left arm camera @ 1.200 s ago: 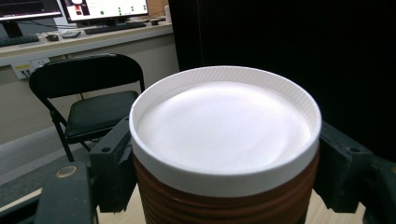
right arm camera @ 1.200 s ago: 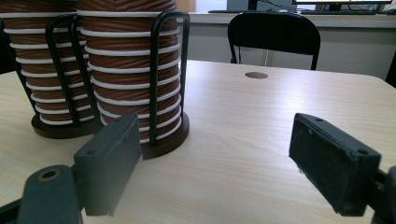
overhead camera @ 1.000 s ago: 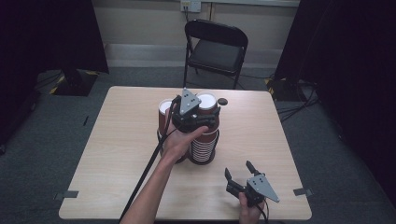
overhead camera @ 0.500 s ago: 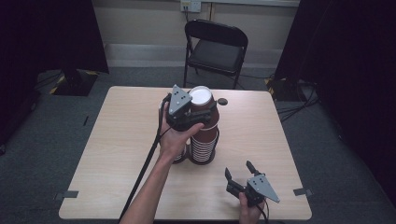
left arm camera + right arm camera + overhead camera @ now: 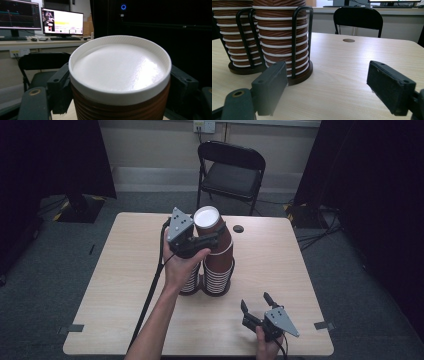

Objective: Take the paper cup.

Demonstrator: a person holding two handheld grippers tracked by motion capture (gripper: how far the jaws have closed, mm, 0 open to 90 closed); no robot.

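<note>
Two cup stacks (image 5: pixel 210 270), one lifted cup (image 5: pixel 214 237), one chair (image 5: pixel 230 170).

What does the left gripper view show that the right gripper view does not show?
Left gripper view: the white bottom of a brown cup, clamped upside down by the left gripper, and two lit monitors.

Right gripper view: the open right gripper over the bare table, two stacks of cups in black wire holders, and a round hole in the tabletop.

Both: the black folding chair.
</note>
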